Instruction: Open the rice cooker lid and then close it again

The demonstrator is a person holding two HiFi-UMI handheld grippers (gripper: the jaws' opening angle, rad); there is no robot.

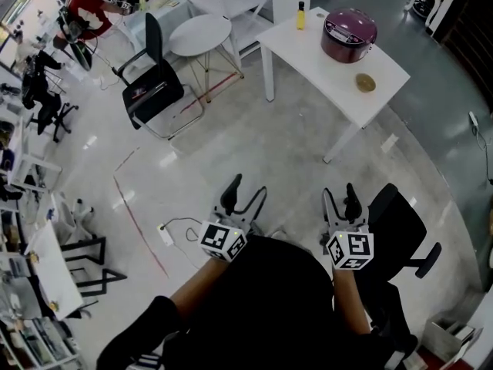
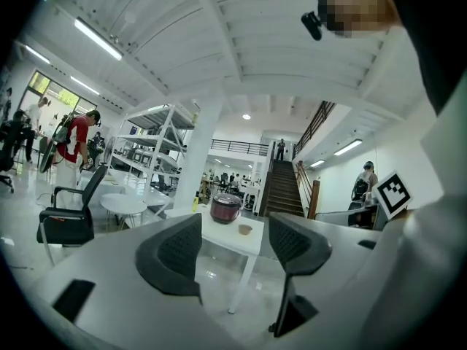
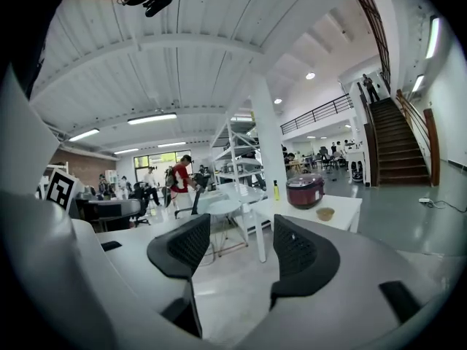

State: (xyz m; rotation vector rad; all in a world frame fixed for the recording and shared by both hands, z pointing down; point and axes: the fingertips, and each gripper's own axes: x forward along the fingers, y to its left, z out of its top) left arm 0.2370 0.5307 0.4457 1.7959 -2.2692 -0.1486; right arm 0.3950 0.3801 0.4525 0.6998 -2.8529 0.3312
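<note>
**Well short of the cooker, both tongs spread**

We stand on the open floor [image 1: 254,129] with the task not yet begun; the step in hand, as we judge it, is the approach. In the head view the rice cooker [image 1: 349,37] sits at about one o'clock from us, on a white table [image 1: 308,56], well apart from both hands; its lid [image 1: 351,28] looks down and shut. A small dish [image 1: 365,82] lies on the table at the cooker's five o'clock; a yellow bottle [image 1: 300,15] stands at its ten o'clock, near the table's corner.

The left tongs [image 1: 245,193] are held low in front of us, jaws spread wide with nothing between them; the left gripper view shows only the distant table and cooker through the gap. The right tongs [image 1: 340,200] are the same — jaws apart, empty; a black chair [image 1: 400,222] stands just beside them at three o'clock.

Next, we think, comes walking up to the table until the cooker is within reach; then one pair of tongs must find the lid's release or front edge — we cannot make it out from here — while the other may need to steady the body so it does not slide; the dish close by is worth avoiding.
</note>
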